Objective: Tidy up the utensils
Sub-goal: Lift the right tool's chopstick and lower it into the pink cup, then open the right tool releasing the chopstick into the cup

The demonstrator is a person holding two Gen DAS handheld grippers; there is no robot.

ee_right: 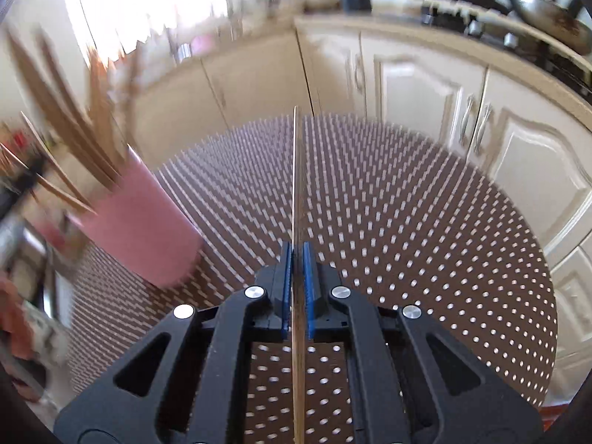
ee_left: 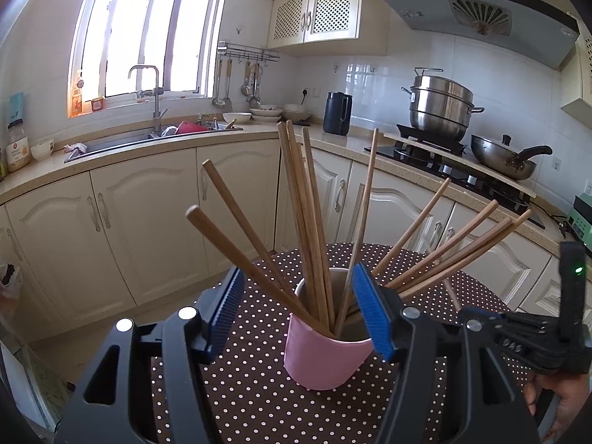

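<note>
The right claw [ee_right: 296, 259], pinching one slim wooden chopstick [ee_right: 295, 185] pointing straight ahead along its fingers, has the pink ceramic cup [ee_right: 148, 236] of chopsticks to its left on the polka-dot counter [ee_right: 407, 222], while the left claw [ee_left: 296, 307] is spread around that cup.

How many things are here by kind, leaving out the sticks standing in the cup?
Grippers: 2, the left gripper and the right gripper
Pink cup: 1
Chopstick held in the right gripper: 1
Spotted table: 1
Total: 5
</note>
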